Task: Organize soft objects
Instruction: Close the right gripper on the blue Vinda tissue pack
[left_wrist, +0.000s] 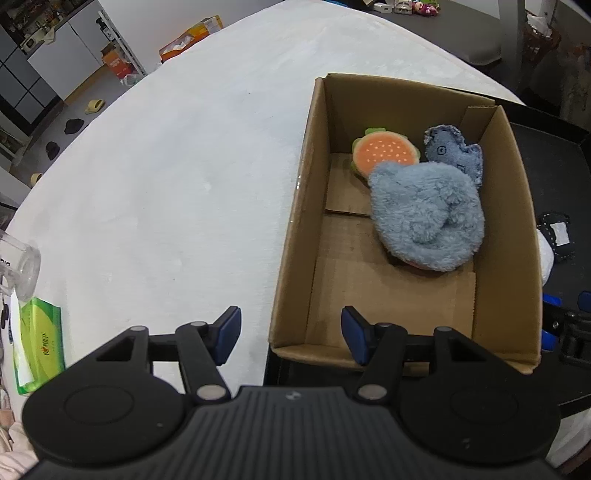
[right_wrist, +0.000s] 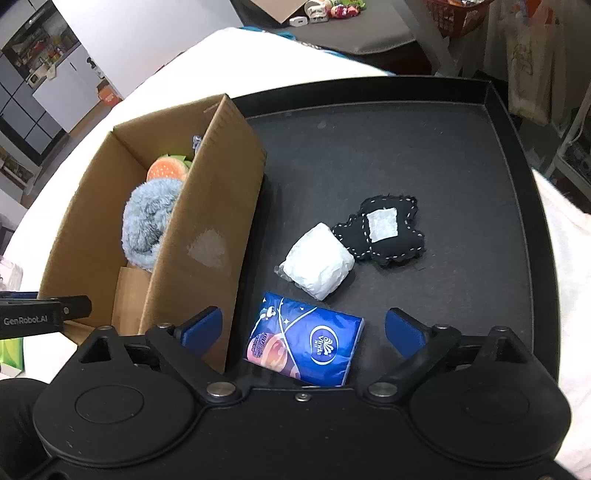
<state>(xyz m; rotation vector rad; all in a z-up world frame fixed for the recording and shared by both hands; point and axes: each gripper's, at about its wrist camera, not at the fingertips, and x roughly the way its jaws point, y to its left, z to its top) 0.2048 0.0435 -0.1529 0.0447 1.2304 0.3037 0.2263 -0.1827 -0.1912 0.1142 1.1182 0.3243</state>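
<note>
A cardboard box (left_wrist: 295, 206) (right_wrist: 207, 206) holds a fluffy blue plush (left_wrist: 424, 214) (right_wrist: 147, 218), a burger plush (left_wrist: 384, 151) (right_wrist: 168, 168) and a small denim plush (left_wrist: 454, 151). On the black tray (right_wrist: 406, 140) lie a blue tissue pack (right_wrist: 306, 343), a white soft packet (right_wrist: 317, 260) and a black stitched plush (right_wrist: 384, 229). My left gripper (left_wrist: 291, 338) is open and empty over the box's near left corner. My right gripper (right_wrist: 304, 328) is open, with the blue tissue pack between its fingers, apart from both.
The box stands partly on the tray, on a white table (left_wrist: 166, 166). A green tissue box (left_wrist: 37, 343) and a clear glass (left_wrist: 22, 266) sit at the table's left edge. The other gripper shows at the right edge of the left wrist view (left_wrist: 561, 325).
</note>
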